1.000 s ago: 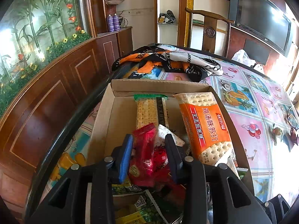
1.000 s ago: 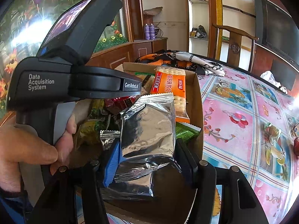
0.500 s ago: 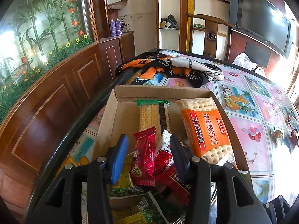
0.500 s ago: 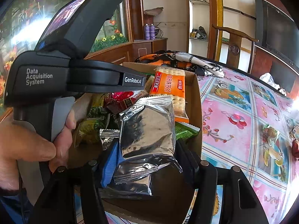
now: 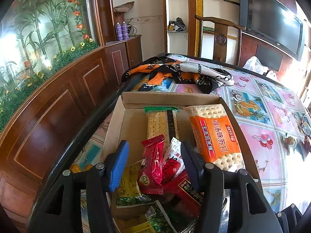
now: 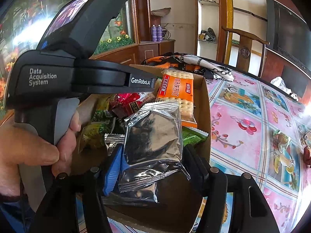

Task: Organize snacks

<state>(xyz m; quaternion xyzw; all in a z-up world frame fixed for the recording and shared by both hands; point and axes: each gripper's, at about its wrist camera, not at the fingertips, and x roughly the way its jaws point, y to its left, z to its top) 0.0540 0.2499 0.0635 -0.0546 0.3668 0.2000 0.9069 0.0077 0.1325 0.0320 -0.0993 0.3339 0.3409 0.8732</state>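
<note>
1. The table (image 5: 258,136) carries a pink cloth printed with fruit pictures, and a dark raised rim runs along its left edge.
2. A shallow cardboard box (image 5: 124,128) lies on the table at that edge and holds all the snacks.
3. A crumpled orange, black and white scarf (image 5: 178,71) lies on the table just beyond the far wall of the box.
4. The left gripper (image 5: 154,163) hovers over the near half of the box. Its jaws are opening, and both pads stand clear of the packets between them, so it grasps nothing.
5. The right gripper (image 6: 153,167) is clamped on a silver foil packet (image 6: 153,141), with both pads against the packet's sides while its jaws ease slightly apart. The packet stands above the near right corner of the box.
6. An orange soda cracker pack (image 5: 215,136) lies along the right wall of the box.
7. A green-ended clear cracker pack (image 5: 162,120) lies lengthwise in the middle, just left of the orange one.
8. A small red wrapped snack (image 5: 152,165) lies on the pile between the left gripper's fingers, touching a red and white packet (image 5: 174,159) on its right.
9. A yellow and green packet (image 5: 128,188) lies under the red one, near the left pad.
</note>
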